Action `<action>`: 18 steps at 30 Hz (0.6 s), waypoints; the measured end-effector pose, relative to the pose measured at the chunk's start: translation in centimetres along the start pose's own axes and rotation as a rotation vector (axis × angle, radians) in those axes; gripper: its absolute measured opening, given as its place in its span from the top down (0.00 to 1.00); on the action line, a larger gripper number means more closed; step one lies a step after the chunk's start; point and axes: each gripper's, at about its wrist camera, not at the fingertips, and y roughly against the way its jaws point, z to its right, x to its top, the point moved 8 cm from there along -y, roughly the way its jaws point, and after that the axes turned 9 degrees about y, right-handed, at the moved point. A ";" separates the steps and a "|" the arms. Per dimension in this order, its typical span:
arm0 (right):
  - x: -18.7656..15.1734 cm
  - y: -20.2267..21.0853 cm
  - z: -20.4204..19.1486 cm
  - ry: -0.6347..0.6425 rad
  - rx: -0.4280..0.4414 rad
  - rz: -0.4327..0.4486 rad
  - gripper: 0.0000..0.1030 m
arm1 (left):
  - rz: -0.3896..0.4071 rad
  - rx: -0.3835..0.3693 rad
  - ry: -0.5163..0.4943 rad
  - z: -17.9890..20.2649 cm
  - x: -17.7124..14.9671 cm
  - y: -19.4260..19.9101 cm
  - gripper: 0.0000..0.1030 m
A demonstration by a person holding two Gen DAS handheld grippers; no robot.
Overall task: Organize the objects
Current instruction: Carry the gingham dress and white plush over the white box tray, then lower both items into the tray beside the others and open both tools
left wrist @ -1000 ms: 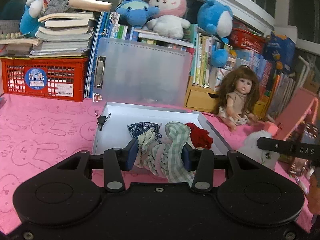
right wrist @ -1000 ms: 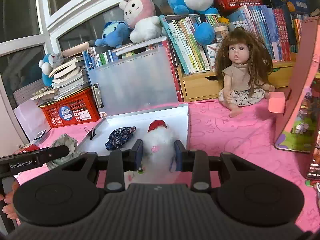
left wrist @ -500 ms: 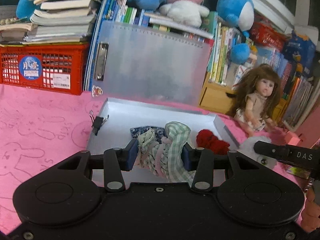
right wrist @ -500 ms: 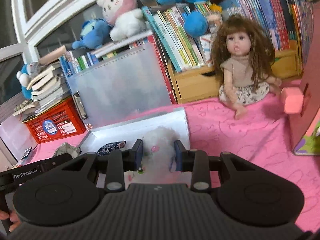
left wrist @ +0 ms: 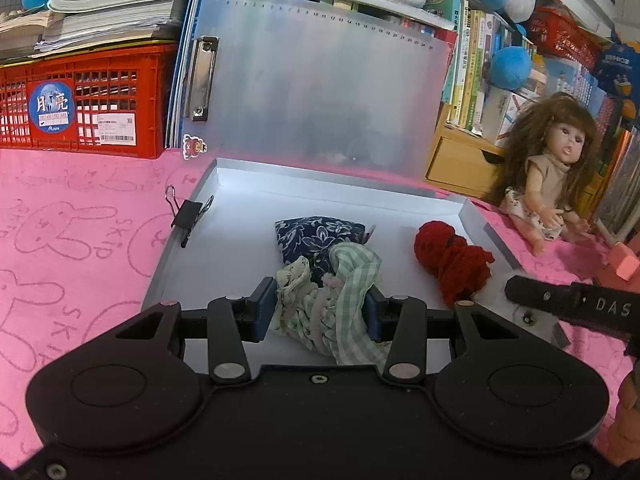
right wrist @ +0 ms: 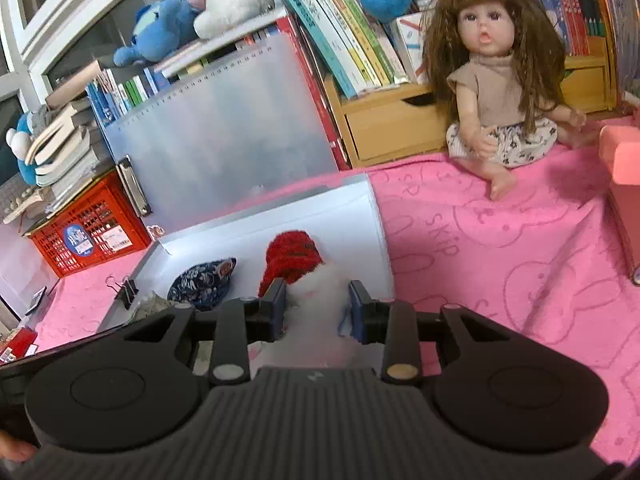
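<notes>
My left gripper (left wrist: 319, 312) is shut on a bundle of green checked and floral doll clothes (left wrist: 336, 300), held over the near part of an open grey box (left wrist: 240, 184). Inside the box lie a navy floral cloth (left wrist: 316, 234) and a red knitted piece (left wrist: 452, 258). My right gripper (right wrist: 318, 308) is shut on a white fluffy garment (right wrist: 318, 296) at the box's right front edge (right wrist: 376, 216). The same red knitted piece (right wrist: 292, 256) lies just beyond it, with the navy cloth (right wrist: 202, 280) to the left. The right gripper's arm (left wrist: 576, 306) shows at the right of the left wrist view.
The box's translucent lid (left wrist: 316, 76) stands upright behind it. A black binder clip (left wrist: 188, 216) grips the box's left wall. A long-haired doll (right wrist: 500, 80) sits on the pink blanket (right wrist: 500, 248) to the right. A red crate (left wrist: 80, 108) with books stands at the left, bookshelves behind.
Both grippers moved forward and down toward the box, each keeping its clothes. The box, lid and doll now look larger and nearer in both views.
</notes>
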 end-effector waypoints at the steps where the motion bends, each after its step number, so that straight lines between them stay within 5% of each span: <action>1: -0.1 -0.3 0.1 -0.003 0.000 -0.006 0.65 | 0.000 0.001 -0.002 0.0 0.0 -0.2 0.59; 18: 0.3 -2.4 0.3 -0.010 -0.001 -0.020 0.63 | 0.007 0.026 0.003 0.7 0.8 -2.2 0.59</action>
